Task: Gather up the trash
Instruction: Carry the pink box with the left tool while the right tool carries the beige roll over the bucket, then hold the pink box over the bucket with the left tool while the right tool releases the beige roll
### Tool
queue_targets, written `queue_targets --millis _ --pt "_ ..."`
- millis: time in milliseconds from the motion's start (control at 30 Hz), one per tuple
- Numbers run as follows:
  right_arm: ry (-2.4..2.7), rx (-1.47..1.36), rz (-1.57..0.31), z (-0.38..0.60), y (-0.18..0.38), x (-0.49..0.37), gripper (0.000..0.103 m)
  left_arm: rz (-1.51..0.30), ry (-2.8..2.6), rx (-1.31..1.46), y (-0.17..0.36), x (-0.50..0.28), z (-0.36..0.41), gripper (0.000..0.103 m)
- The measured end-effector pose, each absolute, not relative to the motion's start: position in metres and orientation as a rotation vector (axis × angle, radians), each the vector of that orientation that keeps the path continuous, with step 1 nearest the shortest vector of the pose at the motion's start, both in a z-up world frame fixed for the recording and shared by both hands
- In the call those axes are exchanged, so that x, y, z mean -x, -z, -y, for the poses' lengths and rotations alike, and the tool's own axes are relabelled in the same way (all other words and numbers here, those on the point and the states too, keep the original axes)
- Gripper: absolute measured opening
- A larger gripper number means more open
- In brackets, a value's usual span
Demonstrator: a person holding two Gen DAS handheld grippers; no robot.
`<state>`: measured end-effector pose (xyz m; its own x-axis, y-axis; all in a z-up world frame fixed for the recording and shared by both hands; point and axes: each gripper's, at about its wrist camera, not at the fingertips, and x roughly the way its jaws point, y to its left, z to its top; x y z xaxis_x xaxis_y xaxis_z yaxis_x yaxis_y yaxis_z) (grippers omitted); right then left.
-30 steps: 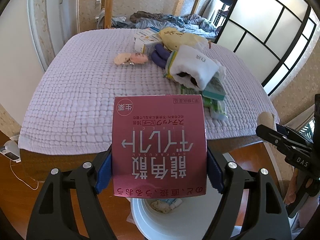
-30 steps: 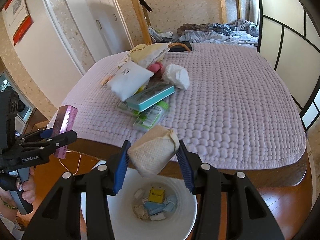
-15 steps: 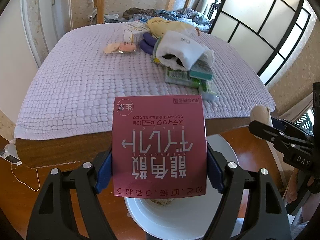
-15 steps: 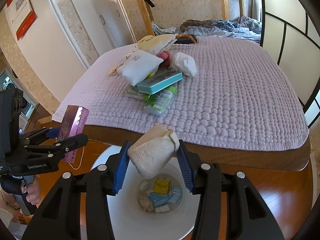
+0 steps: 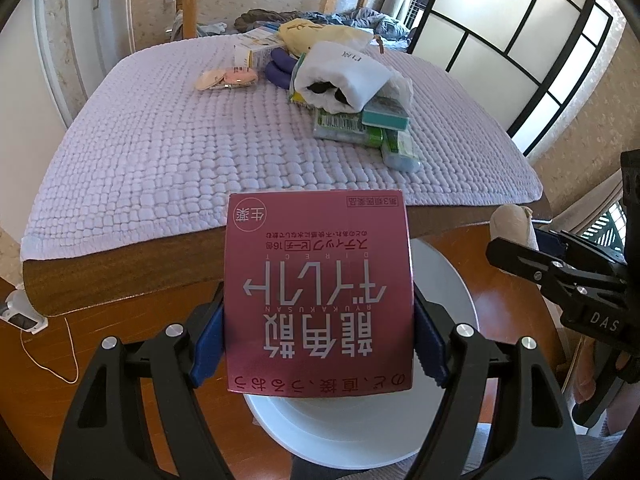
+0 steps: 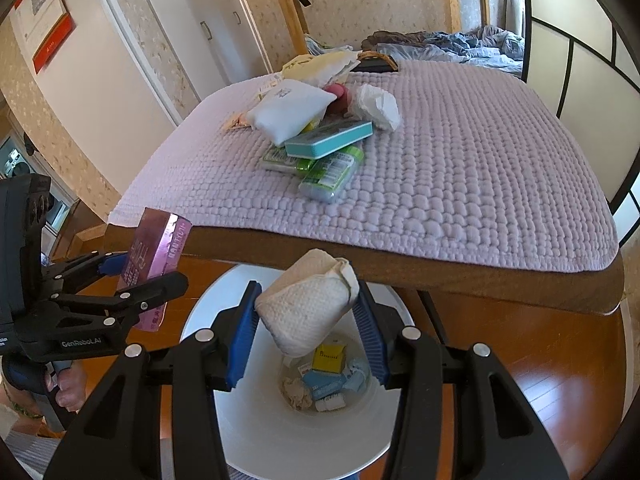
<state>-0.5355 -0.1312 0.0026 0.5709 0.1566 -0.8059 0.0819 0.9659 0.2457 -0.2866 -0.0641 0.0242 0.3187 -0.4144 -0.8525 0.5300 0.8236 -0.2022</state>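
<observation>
My left gripper (image 5: 318,344) is shut on a flat maroon box (image 5: 318,292) with white Japanese print, held above the white bin (image 5: 444,280) on the floor. From the right wrist view the same box (image 6: 156,256) shows edge-on in the left gripper (image 6: 132,280). My right gripper (image 6: 308,340) is shut on a crumpled white paper towel wad (image 6: 308,308), directly over the bin (image 6: 256,432), which holds several small boxes and scraps. The wad (image 5: 512,220) and the right gripper (image 5: 532,248) also appear at the right of the left wrist view.
A low table under a lilac quilt (image 6: 460,168) carries a pile: white pouch (image 6: 292,110), teal tin (image 6: 330,140), green packets (image 6: 328,172), crumpled tissue (image 6: 378,106), yellow bag (image 5: 320,34), pink discs (image 5: 228,78). Wooden floor (image 6: 540,380) surrounds the bin. A hand (image 6: 66,390) grips the left tool.
Both grippers have drawn back from the table with their loads, so its edge sits higher in both views and more of the bin shows beneath them. Neither grip has changed.
</observation>
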Motion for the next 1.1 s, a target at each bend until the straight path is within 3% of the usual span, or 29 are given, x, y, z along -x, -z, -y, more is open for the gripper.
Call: queue_targets --millis 1100 --pt "-0.046 -0.302 -1.077 0.119 0.04 0.548 0.047 -1.169 0.643 -0.227 0.015 0.318 0.07 0.079"
